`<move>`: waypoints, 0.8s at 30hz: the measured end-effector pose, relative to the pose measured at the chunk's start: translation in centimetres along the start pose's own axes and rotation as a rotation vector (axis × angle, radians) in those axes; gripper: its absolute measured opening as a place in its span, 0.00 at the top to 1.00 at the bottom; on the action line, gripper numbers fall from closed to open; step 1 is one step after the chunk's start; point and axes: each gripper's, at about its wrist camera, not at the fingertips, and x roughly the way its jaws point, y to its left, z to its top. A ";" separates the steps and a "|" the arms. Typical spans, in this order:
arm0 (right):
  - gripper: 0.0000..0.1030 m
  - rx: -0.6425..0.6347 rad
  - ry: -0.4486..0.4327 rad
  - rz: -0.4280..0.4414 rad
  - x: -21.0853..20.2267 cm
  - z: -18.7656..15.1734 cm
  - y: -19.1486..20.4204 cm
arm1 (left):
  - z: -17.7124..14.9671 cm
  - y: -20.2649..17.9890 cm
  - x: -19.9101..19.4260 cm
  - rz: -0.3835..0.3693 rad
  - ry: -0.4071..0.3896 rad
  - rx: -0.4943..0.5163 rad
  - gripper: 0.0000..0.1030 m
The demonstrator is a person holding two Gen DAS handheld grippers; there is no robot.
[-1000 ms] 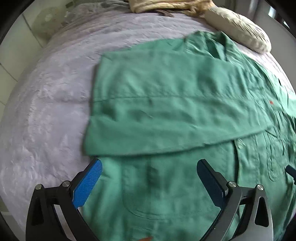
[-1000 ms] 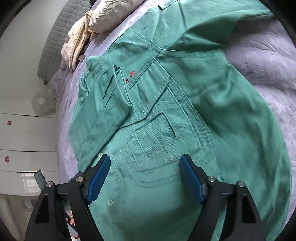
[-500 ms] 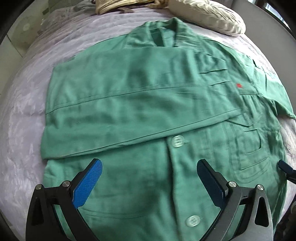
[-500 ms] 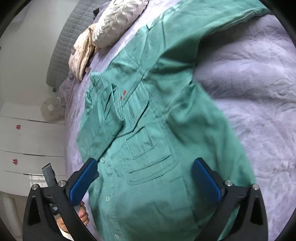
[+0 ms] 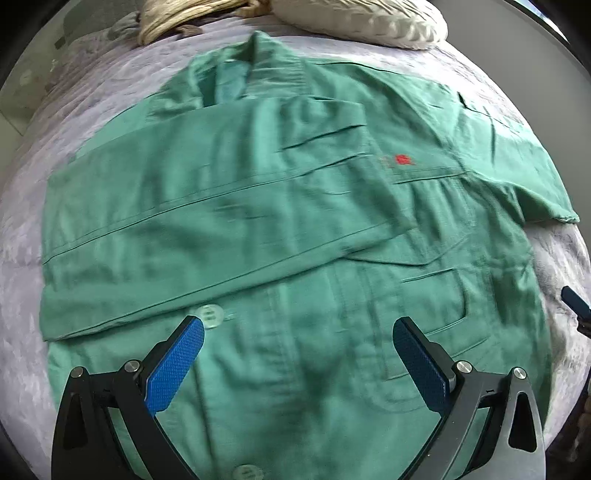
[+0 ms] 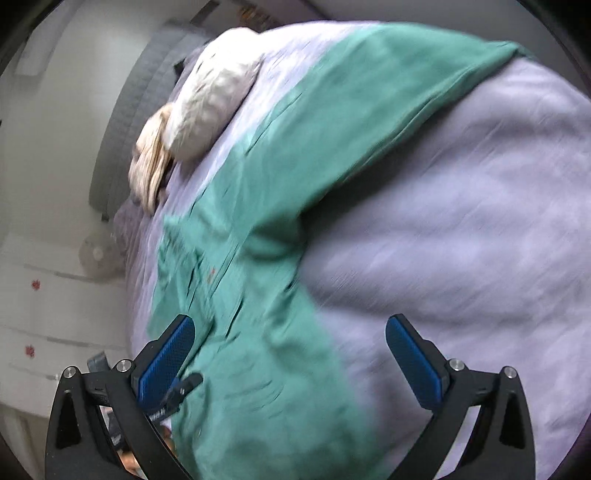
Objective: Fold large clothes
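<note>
A large green button-up shirt lies flat, front up, on a lilac bedspread. Its left sleeve is folded across the chest. Its right sleeve stretches out straight over the bedspread in the right wrist view. My left gripper is open and empty, hovering over the shirt's lower front by a button. My right gripper is open and empty above the shirt's right side and the bare bedspread.
A cream pillow and a beige crumpled cloth lie at the head of the bed. In the right wrist view the pillow, a grey headboard and white drawers are at left.
My left gripper has swung right, from the shirt's left edge to its buttoned middle. My right gripper has opened wider and swung right, towards the outstretched sleeve and bare bedspread.
</note>
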 end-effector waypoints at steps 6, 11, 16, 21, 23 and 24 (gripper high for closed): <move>0.00 0.139 -0.112 -0.020 -2.9 5.3 -4.7 | 0.9 -4.1 0.4 -0.030 -0.004 0.018 0.00; 0.00 0.247 -0.218 0.070 -4.5 9.6 -7.9 | 2.0 -6.8 1.0 -0.048 -0.002 0.028 0.00; 0.00 0.321 -0.270 0.111 -4.2 13.9 -10.3 | 3.1 -7.9 1.2 -0.065 -0.006 0.023 0.00; 0.00 0.357 -0.288 0.126 -3.2 17.0 -11.4 | 3.7 -8.7 1.8 -0.061 0.002 0.015 0.00; 0.00 0.372 -0.302 0.142 -3.0 18.0 -11.6 | 3.5 -8.8 2.0 -0.060 0.005 0.014 0.00; 0.00 0.380 -0.304 0.148 -3.1 18.3 -11.7 | 3.6 -8.9 2.0 -0.058 0.005 0.012 0.00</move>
